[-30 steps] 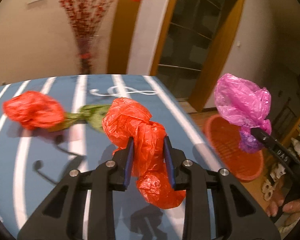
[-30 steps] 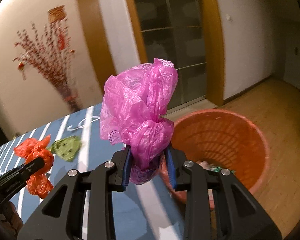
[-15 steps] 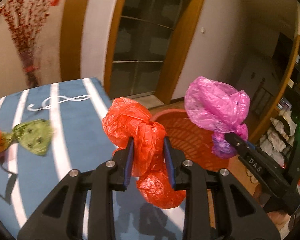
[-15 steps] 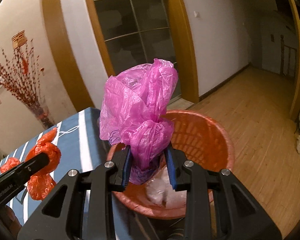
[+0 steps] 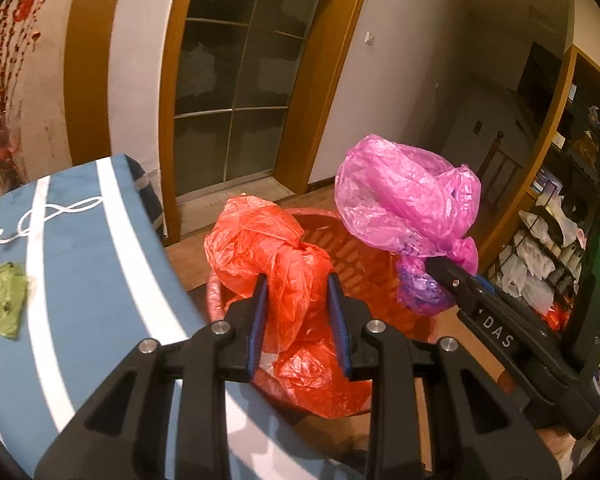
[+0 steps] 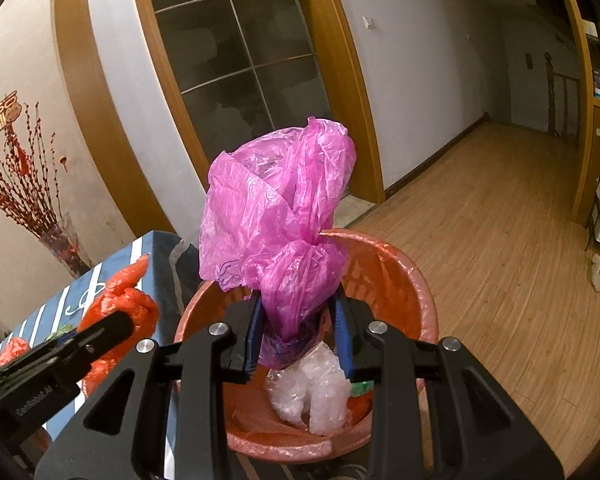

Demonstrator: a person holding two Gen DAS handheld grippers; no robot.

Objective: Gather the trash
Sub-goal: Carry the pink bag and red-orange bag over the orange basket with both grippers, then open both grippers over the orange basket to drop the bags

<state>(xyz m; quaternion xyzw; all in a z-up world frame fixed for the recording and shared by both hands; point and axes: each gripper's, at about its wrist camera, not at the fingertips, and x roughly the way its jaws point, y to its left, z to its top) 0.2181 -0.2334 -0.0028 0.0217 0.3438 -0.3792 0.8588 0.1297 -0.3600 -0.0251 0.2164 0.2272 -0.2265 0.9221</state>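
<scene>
crinkly red bag [image 5: 284, 264] | left fingers [image 5: 256, 320] clamped | pink bag [image 6: 276, 216] | right fingers [image 6: 342, 320] clamped

Blue striped table [image 5: 100, 264]: green bag [image 5: 2, 300] lying on it.

Both wrist fisheyes look forward and downward along their own fingers, close over the round orange plastic basket [image 5: 352, 256] [image 6: 396, 276], which both views share at lower centre.

Dim warm indoor light, orange cast, source unseen; heavy fisheye bending with black vignette corners in both views, soft grainy background, dark door glass [image 6: 236, 80], small green glare spot at the left view's right edge.
</scene>
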